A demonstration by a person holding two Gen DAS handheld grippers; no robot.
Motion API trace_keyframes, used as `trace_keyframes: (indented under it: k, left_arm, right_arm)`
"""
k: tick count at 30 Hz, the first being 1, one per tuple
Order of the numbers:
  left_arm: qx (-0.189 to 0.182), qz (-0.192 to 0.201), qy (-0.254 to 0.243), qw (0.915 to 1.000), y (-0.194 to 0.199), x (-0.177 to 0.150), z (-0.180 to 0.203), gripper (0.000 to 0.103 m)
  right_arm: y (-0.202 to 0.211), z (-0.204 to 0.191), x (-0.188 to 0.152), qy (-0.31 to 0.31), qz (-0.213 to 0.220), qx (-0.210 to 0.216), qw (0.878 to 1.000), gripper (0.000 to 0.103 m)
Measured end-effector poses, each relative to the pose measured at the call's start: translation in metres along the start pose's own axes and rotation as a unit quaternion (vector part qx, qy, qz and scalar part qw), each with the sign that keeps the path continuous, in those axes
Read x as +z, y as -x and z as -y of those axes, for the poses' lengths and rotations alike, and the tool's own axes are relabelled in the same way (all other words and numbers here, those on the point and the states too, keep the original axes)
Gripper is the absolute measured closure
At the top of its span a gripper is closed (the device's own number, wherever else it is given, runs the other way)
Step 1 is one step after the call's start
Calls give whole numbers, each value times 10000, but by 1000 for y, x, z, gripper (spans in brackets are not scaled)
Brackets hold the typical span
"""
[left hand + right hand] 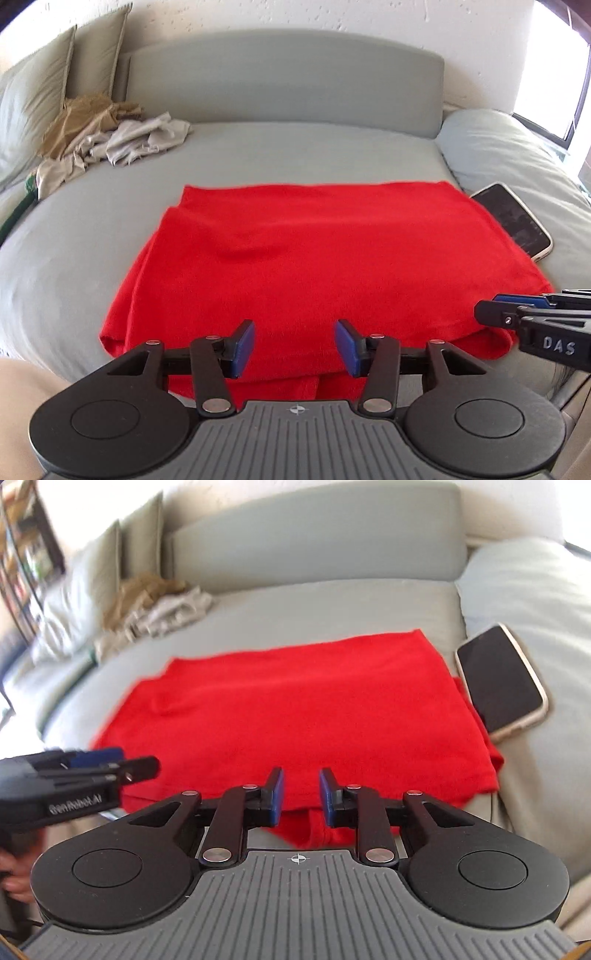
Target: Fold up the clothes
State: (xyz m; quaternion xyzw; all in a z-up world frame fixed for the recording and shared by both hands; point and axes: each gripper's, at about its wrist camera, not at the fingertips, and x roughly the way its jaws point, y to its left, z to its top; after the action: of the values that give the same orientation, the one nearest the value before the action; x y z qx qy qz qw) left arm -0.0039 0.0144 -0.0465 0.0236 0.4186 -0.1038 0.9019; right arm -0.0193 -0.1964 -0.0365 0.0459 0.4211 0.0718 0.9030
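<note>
Red garment folded on bed, left tongs and right tongs both parted over its near edge, gripping nothing.

A grey-green bed spreads ahead of the jaws, its padded headboard against a white textured wall. Cushions lean far left; a window glares far right above a pillow.

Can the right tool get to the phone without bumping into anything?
Probably yes. The phone lies in the open on the bed, just past the red cloth's right edge, ahead and right of the right tool. Nothing stands between them.
</note>
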Motion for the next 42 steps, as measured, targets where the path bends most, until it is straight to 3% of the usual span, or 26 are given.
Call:
trace_keyframes:
  k: [1, 4, 6, 7, 8, 9, 13, 18, 22, 26, 31, 33, 42]
  left_arm:
    - [-27, -200, 39, 9998, -5, -3, 0, 55]
    - [15, -220, -66, 9997, 0, -20, 1, 54]
    - [-54, -239, 126, 9996, -2, -20, -4, 53]
    - [-89, -248, 222, 9994, -2, -20, -7, 51]
    - [-123, -258, 318, 9991, -3, -20, -9, 50]
    - [-158, -267, 414, 9987, -4, -21, -12, 50]
    - [-130, -243, 361, 9990, -3, -21, -9, 50]
    - [-147, -249, 424, 9987, -4, -20, -10, 50]
    - [-149, -243, 429, 9987, -4, -21, -10, 50]
    - [-161, -253, 436, 9986, -5, -20, -10, 50]
    - [-197, -264, 454, 9984, -5, -20, -11, 50]
    - [-222, -265, 469, 9983, -5, -20, -12, 49]
    - [-381, -232, 526, 9976, -6, -21, -18, 48]
  right_arm:
    - [-5, -3, -1, 73, -65, -74, 9999, 77]
    - [3, 5, -15, -212, -244, 115, 9994, 74]
    - [18, 29, -26, -893, -124, 478, 9948, 60]
    - [24, 42, -31, -1275, 29, 646, 9897, 45]
    - [30, 55, -36, -1648, 246, 724, 9834, 37]
    - [33, 68, -41, -1995, 420, 699, 9765, 36]
    - [32, 113, -55, -3283, 632, 771, 9393, 36]
    - [13, 144, -73, -4518, 482, 1412, 8796, 40]
    - [3, 146, -71, -4750, 501, 1635, 8632, 40]
    - [-13, 152, -67, -4975, 492, 1635, 8505, 56]
    - [-32, 164, -69, -5369, 653, 1744, 8228, 62]
    - [-33, 165, -69, -5403, 782, 1741, 8195, 62]
    - [-47, 164, -54, -5117, 1446, 1419, 8350, 57]
